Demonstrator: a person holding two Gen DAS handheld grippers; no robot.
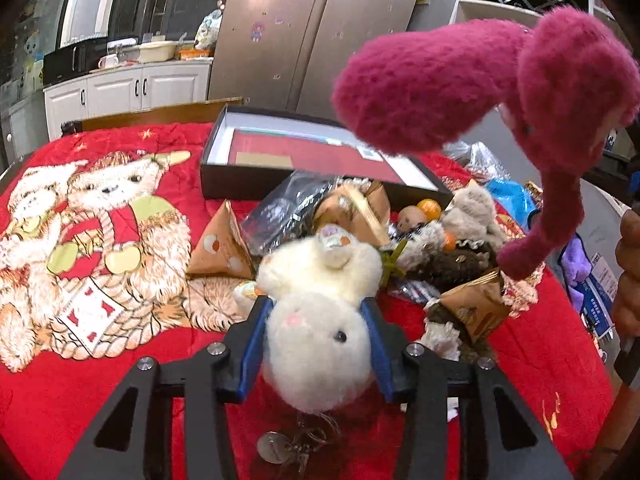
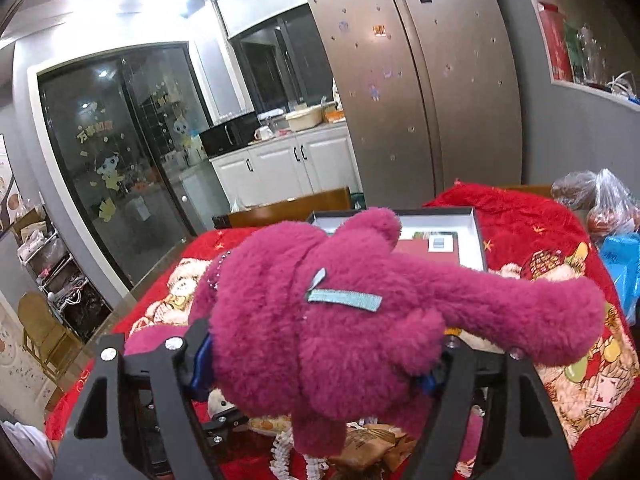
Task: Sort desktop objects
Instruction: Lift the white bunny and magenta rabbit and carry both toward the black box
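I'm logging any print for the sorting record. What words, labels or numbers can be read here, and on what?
"万事如意", as far as it reads: yellow sticker on the glass door.
Blue packet at the table's edge: white label, print too small.
Fridge stickers: blurred.
Card in the open box: unreadable.
Brown snack packets: no readable print.

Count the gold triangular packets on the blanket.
3 clearly: one packet left of the white plush, one behind it in front of the box, one at right under the pink plush. The pile may hide more.
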